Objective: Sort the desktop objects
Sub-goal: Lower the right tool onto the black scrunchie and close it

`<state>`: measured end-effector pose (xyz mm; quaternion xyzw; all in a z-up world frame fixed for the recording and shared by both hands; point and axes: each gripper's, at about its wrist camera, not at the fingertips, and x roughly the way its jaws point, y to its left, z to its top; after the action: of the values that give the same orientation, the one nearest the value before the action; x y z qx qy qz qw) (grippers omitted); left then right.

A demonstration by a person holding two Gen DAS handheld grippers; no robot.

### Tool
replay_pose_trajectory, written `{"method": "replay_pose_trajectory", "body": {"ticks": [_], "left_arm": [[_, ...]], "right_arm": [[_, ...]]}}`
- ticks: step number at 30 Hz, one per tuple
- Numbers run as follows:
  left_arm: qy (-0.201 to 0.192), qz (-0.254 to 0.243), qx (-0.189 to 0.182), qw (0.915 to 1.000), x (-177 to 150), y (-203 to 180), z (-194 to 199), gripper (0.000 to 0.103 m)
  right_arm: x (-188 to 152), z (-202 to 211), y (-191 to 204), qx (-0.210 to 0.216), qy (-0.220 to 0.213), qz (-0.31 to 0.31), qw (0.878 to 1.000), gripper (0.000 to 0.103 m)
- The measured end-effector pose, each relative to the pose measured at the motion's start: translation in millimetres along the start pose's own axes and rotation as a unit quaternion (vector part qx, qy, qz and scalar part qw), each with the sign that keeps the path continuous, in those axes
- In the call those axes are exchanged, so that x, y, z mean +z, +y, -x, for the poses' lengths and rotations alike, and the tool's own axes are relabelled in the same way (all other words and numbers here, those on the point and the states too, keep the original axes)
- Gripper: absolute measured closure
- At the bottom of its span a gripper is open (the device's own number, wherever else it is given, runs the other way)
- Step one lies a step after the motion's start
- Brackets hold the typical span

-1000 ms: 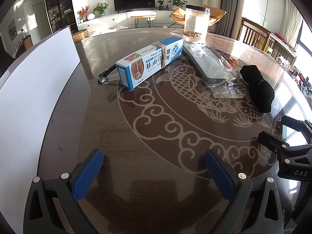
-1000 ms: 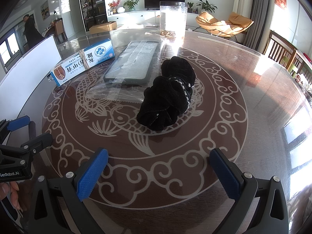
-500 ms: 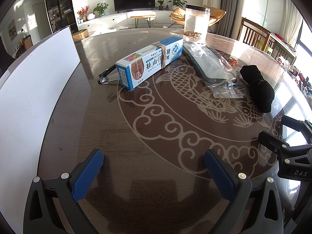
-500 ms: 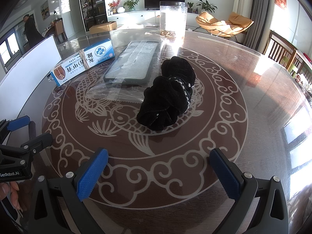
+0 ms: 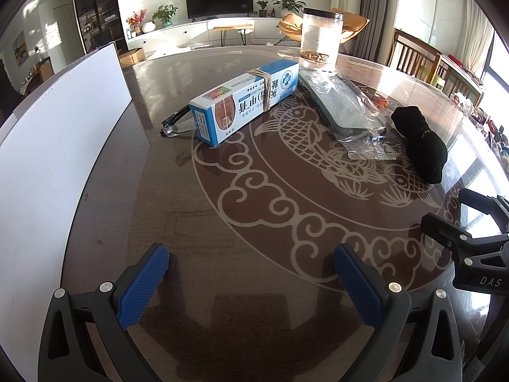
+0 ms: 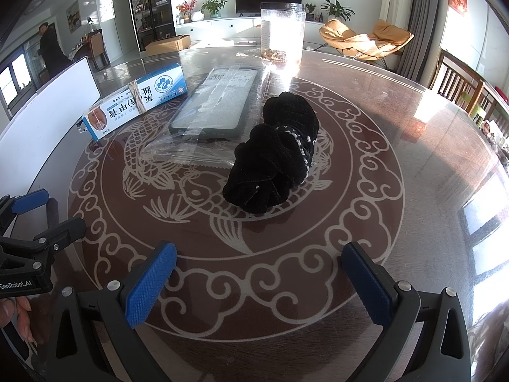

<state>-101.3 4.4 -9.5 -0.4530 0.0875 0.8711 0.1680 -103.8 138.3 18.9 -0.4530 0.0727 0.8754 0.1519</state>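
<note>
glasses (image 5: 176, 123): mostly hidden behind blue box (image 5: 245, 100) | white board (image 5: 47, 146): cut off at left edge

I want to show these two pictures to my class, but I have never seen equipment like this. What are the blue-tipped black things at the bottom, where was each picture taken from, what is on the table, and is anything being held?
There is no robot here. A person holds a hand tool in each hand, and each tool ends in a two-finger claw with blue pads. A wide-angle camera on each tool looks forward along its fingers. One picture is from the left claw, the other from the right claw.

On the table lie a blue and white box, glasses behind it, a phone case in a clear bag, a black scrunchie and a clear jar.

Both claws are open and hold nothing.
</note>
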Motion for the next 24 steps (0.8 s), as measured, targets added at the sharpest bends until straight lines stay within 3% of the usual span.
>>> {"method": "replay_pose_trajectory", "body": {"ticks": [10, 14, 18, 20, 22, 24], "left_arm": [[0.000, 0.000, 0.000, 1.0000, -1, 0, 0, 0.000], [-0.001, 0.000, 0.000, 1.0000, 0, 0, 1, 0.000], [-0.001, 0.000, 0.001, 1.0000, 1, -1, 1, 0.000], [-0.001, 0.000, 0.001, 1.0000, 2, -1, 1, 0.000], [-0.001, 0.000, 0.001, 1.0000, 2, -1, 1, 0.000], [-0.001, 0.000, 0.001, 1.0000, 2, -1, 1, 0.000]], "right_arm": [[0, 0, 0, 0.001, 0.000, 0.000, 1.000, 0.000], [19, -7, -2, 0.045, 0.041, 0.061, 0.996, 0.001], [48, -5, -31, 0.062, 0.033, -0.002, 0.998, 0.001], [63, -13, -42, 0.058, 0.047, -0.038, 0.996, 0.009], [75, -24, -46, 0.063, 0.060, -0.059, 0.995, 0.026], [80, -35, -45, 0.065, 0.071, -0.070, 0.993, 0.036]]}}
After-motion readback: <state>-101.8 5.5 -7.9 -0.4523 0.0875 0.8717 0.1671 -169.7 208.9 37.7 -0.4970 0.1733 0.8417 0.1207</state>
